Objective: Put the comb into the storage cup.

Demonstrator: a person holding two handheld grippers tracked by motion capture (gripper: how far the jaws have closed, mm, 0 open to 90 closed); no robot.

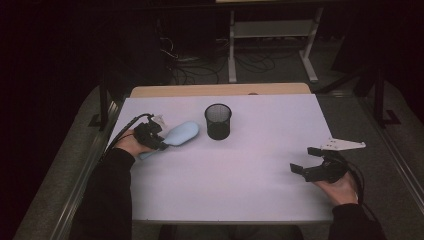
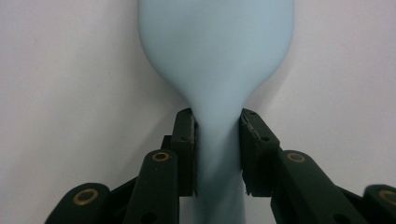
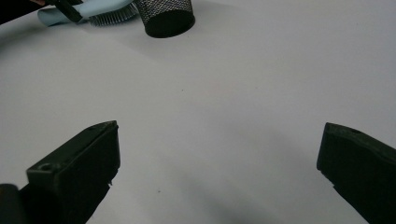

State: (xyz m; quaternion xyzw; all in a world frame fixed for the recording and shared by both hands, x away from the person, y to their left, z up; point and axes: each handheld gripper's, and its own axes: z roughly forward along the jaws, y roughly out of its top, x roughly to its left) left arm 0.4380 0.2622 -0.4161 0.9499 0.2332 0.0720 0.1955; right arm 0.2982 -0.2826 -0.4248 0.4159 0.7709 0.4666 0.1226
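A light blue hairbrush lies on the white table at the left, bristles down, with its head pointing toward a black mesh cup. My left gripper is shut on the brush's narrow neck; in the left gripper view both pads press the neck just below the wide head. My right gripper rests open at the table's right side with nothing between its jaws. The right gripper view shows the brush and the cup far off.
The mesh cup stands upright near the table's far middle, just right of the brush head. A wooden tabletop edge runs behind the white surface. Beyond it, a white metal frame and cables sit on the dark floor.
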